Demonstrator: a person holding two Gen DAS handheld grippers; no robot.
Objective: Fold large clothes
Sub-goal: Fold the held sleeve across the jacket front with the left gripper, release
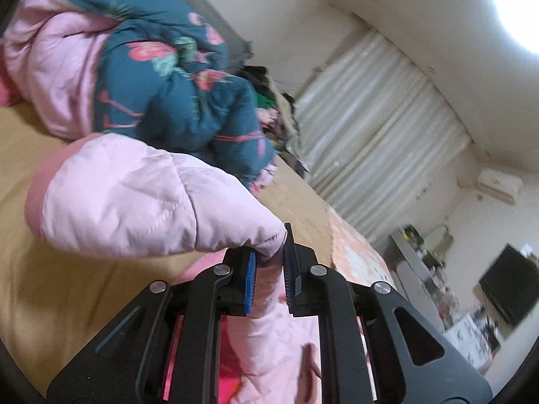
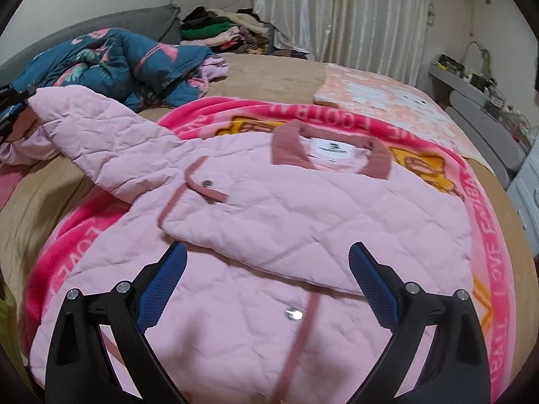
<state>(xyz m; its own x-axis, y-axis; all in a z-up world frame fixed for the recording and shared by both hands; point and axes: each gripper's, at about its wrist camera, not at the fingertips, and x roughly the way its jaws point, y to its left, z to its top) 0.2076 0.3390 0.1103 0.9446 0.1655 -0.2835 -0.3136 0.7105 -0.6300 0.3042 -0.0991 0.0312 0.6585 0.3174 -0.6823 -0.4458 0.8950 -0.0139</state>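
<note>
A pink quilted jacket [image 2: 269, 222] lies front-up on a bright pink blanket [image 2: 481, 222] on the bed, its collar at the far side. One sleeve is folded across the chest. The other sleeve [image 2: 101, 134] is lifted to the left. My left gripper [image 1: 271, 259] is shut on that sleeve [image 1: 134, 198] near its edge and holds it above the bed. My right gripper [image 2: 267, 262] is open and empty, hovering over the jacket's lower front.
A teal floral quilt [image 2: 118, 64] with pink lining is bunched at the bed's far left. A pile of clothes [image 2: 222, 33] lies behind it. Curtains [image 2: 337, 10] hang at the back. A shelf and cabinets [image 2: 488, 107] stand to the right of the bed.
</note>
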